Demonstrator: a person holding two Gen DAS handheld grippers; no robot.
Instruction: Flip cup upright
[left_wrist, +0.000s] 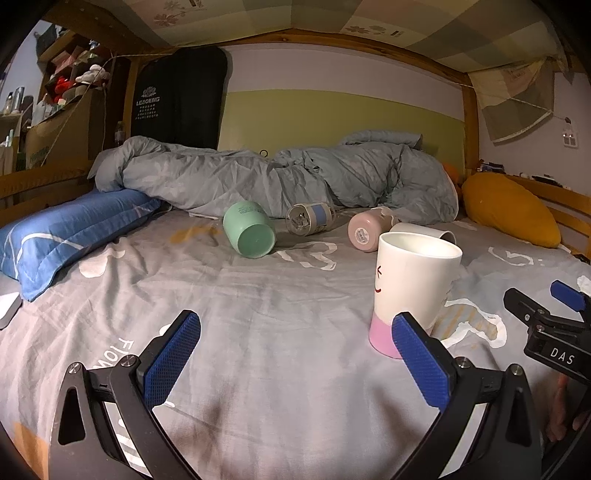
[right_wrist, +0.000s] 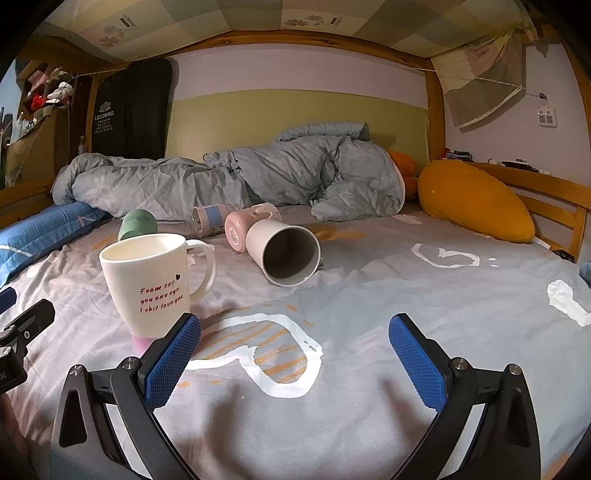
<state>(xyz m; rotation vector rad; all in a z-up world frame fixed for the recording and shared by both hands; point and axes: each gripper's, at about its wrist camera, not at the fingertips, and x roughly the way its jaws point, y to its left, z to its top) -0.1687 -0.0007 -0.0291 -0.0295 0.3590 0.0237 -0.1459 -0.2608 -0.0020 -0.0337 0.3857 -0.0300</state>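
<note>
Both jaws released, holding nothing: left gripper (left_wrist: 295, 354), right gripper (right_wrist: 293, 354), low over the bedsheet (right_wrist: 369, 295). 1 white mug (right_wrist: 147, 280) stands upright between them, just left of the right gripper. 4 left lying: white cup (right_wrist: 284, 254), pink cup (right_wrist: 240, 230), green cup (left_wrist: 249, 229), clear jar (left_wrist: 310, 218). Judging 1 done, white cup likely next.

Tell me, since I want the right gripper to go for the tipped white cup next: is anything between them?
Nothing visible. The right gripper faces open bedsheet up to the tipped white cup. The upright white mug stands off to its left, clear of that line.
</note>
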